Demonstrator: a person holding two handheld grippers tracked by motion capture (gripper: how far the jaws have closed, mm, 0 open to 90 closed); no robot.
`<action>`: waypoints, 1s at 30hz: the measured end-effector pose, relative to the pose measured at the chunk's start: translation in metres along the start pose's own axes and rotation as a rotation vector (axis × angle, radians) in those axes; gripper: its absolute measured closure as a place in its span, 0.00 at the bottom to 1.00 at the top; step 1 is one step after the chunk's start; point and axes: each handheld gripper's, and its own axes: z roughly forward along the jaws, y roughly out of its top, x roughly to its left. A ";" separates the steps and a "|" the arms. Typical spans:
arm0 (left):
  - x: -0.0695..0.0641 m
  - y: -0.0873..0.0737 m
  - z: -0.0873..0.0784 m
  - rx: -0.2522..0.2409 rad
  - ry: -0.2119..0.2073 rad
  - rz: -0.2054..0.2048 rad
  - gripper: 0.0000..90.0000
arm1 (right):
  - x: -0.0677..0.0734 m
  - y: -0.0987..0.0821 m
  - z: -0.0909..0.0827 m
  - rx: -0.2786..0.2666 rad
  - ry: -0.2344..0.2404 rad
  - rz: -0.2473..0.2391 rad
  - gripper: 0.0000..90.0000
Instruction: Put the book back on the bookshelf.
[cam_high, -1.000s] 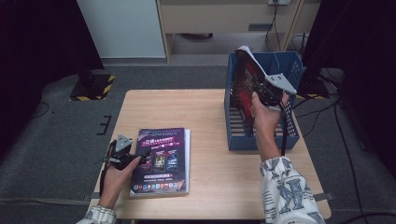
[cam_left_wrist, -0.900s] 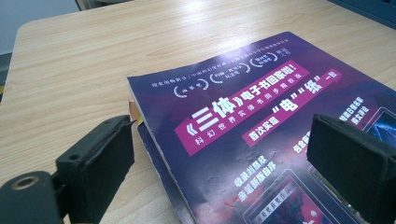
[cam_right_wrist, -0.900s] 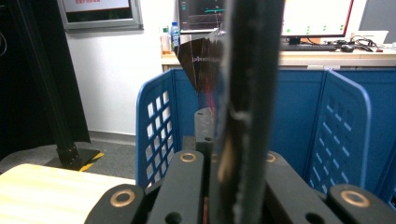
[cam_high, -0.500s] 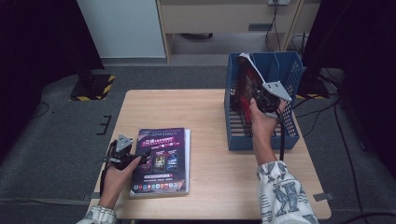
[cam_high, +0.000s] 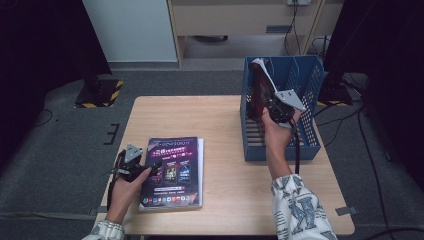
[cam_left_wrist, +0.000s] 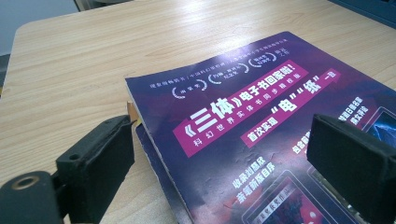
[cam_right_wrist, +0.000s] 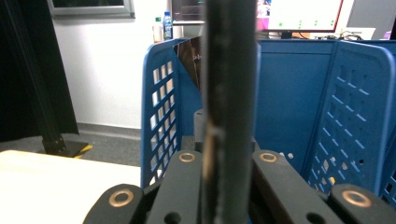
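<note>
While clamping magazine (cam_high: 260, 90), R fingers (cam_right_wrist: 271, 182) closed

Even overhead light brightens the table (cam_high: 225, 115) while the room's edges sink into darkness, glare sheens the magazine cover (cam_left_wrist: 261, 140), and the nearest dark spine (cam_right_wrist: 229, 93) is blurred.

magazine (cam_right_wrist: 229, 93) edge blurred in right gripper view, top and bottom cut off | its lower part hid behind blue rack (cam_high: 250, 135) wall in high view | stack (cam_left_wrist: 261, 140) cut off at left gripper view's bottom and right edges
</note>
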 end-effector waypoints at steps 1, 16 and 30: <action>0.000 0.000 0.000 -0.001 0.000 0.000 0.08 | 0.004 0.000 -0.001 0.006 0.009 -0.004 0.95; 0.000 0.000 0.000 -0.002 0.000 0.000 0.08 | 0.028 0.002 -0.002 0.059 0.045 -0.042 0.93; 0.000 0.001 -0.001 -0.005 0.001 -0.003 0.08 | 0.042 0.002 0.001 0.089 0.070 -0.066 0.91</action>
